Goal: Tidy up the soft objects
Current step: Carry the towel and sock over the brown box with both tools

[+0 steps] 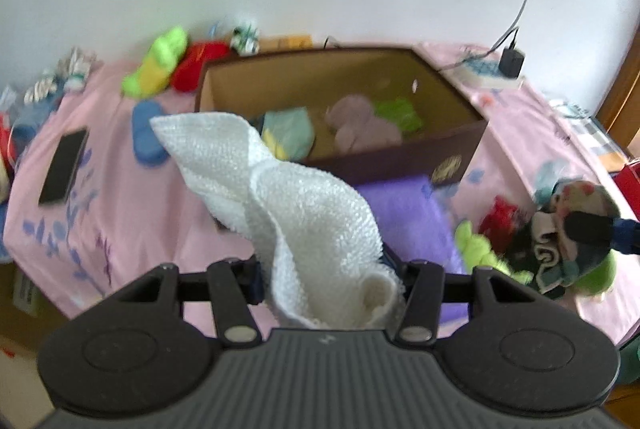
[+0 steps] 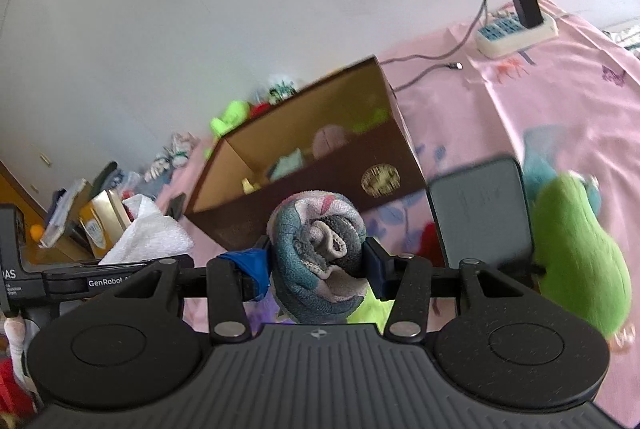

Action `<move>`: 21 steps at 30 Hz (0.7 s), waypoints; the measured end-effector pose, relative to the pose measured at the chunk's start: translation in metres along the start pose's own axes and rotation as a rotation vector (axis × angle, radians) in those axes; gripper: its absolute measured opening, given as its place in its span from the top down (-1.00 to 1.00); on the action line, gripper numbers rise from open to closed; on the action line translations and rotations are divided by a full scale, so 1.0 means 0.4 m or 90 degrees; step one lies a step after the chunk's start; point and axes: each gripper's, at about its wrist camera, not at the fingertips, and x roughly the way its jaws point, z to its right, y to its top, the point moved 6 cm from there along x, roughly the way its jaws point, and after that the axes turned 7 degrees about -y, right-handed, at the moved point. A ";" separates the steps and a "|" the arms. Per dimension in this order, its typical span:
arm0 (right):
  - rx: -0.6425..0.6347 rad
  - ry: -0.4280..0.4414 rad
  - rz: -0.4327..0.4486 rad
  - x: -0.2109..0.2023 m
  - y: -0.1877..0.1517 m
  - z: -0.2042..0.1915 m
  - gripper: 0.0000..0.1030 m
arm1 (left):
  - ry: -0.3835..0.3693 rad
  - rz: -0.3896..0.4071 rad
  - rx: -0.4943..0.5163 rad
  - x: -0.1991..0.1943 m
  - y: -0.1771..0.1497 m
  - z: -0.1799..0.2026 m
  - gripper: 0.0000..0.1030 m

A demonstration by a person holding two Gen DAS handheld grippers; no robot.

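The left gripper point(image 1: 326, 281) clamps a white towel point(image 1: 280, 189), nearer the box point(image 1: 400, 157) ahead; the right gripper point(image 2: 316, 261) pinches rolled socks point(image 2: 316, 253).

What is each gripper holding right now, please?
Left gripper: shut on the white towel.
Right gripper: shut on the rolled sock bundle.

White towel point(image 1: 280, 189), teal-pink rolled sock point(image 2: 316, 253), brown box point(image 1: 340, 101), pink floral sheet point(image 1: 120, 189)
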 end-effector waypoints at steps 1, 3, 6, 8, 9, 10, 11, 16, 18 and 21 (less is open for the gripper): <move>0.002 0.010 0.001 0.005 0.018 -0.002 0.37 | 0.001 0.007 0.007 0.001 0.018 0.003 -0.04; 0.002 0.029 0.007 0.015 0.050 -0.008 0.37 | -0.002 0.016 0.014 0.006 0.051 0.008 -0.04; -0.023 0.047 0.018 0.036 0.104 -0.025 0.37 | 0.002 0.038 0.027 0.021 0.113 0.009 -0.04; -0.033 0.066 0.021 0.057 0.144 -0.038 0.37 | 0.002 0.045 0.031 0.035 0.148 0.008 -0.04; -0.037 0.072 0.023 0.065 0.159 -0.043 0.37 | 0.000 0.051 0.033 0.045 0.166 0.007 -0.04; -0.045 0.077 0.026 0.077 0.178 -0.050 0.37 | -0.001 0.055 0.033 0.052 0.178 0.004 -0.04; -0.056 0.077 0.028 0.091 0.195 -0.058 0.36 | 0.000 0.056 0.034 0.064 0.191 0.003 -0.04; -0.085 0.079 0.025 0.156 0.253 -0.076 0.34 | 0.010 0.051 0.034 0.135 0.242 0.002 -0.05; -0.099 0.075 0.024 0.182 0.266 -0.077 0.33 | 0.010 0.047 0.030 0.164 0.252 -0.001 -0.05; -0.123 0.058 0.016 0.230 0.278 -0.073 0.33 | 0.002 0.031 0.005 0.213 0.258 -0.018 -0.05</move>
